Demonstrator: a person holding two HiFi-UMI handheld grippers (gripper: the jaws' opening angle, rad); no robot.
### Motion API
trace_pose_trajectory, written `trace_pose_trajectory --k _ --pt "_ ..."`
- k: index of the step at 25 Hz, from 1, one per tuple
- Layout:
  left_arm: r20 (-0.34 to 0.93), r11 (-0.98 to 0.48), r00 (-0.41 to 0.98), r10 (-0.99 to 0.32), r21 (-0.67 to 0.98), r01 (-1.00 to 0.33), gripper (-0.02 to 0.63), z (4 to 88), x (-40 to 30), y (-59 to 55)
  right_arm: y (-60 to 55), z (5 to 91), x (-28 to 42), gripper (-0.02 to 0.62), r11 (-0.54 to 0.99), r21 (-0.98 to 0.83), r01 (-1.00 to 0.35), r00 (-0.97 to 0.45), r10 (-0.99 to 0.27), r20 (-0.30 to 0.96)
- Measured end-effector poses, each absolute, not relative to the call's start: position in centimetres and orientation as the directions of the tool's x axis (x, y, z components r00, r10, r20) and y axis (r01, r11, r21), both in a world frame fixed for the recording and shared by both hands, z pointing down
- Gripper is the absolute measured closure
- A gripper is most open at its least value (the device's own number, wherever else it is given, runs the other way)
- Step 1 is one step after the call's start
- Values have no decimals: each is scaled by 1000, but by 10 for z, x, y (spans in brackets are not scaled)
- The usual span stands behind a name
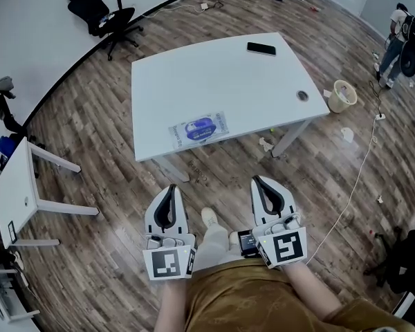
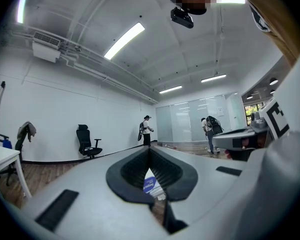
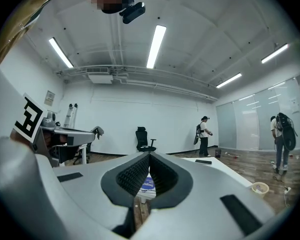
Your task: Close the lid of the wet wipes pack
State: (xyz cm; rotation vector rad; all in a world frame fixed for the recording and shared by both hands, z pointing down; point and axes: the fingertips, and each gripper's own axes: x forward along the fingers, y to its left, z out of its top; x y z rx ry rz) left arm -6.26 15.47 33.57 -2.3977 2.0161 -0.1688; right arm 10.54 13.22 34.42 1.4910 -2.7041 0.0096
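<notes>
Head view: a flat, white rectangular wet wipes pack [image 1: 199,129] with a blue oval label lies near the front edge of a white table [image 1: 194,68]; its lid is too small to read. The left gripper [image 1: 171,187] and right gripper [image 1: 257,180] hang well short of it, jaws closed on nothing.

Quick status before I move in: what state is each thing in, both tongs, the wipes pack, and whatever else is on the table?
left tongs: shut, empty, held low by the person's waist, short of the table.
right tongs: shut, empty, also short of the table.
wipes pack: lying flat near the table's front edge, untouched; lid open or closed can't be told from here.
phone: flat near the far edge, screen dark.
</notes>
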Motion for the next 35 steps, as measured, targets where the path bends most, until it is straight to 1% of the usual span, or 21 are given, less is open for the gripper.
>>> trace_pose_trajectory --k 9,13,20,23,25,27,31,35 --pt "82 -188 183 -980 -57 -980 614 338 -91 101 87 347 68 587 550 44 -834 -547 -835 63" --pt "84 -203 198 -977 -51 -978 614 341 -101 75 62 348 57 587 528 42 -848 -523 -848 90" --pt "101 -223 219 -970 -32 -974 614 352 -124 47 35 358 27 588 530 56 -846 -523 -846 104" --pt "107 -234 231 -967 -19 -972 614 356 -132 33 24 361 18 587 522 59 -851 -511 -849 131" --pt "111 -244 241 -964 -13 -970 614 354 -136 25 19 360 12 588 520 62 -852 -511 -851 122" --pt "110 -251 249 -962 -10 -968 614 351 -139 18 14 357 8 586 518 68 -853 -509 -853 111" --pt "100 -267 265 -959 -10 -964 614 353 -142 7 1 353 6 588 491 81 -867 -480 -868 128" --pt "102 -268 266 -959 -8 -963 613 353 -139 -2 -3 358 10 586 499 76 -863 -488 -864 125"
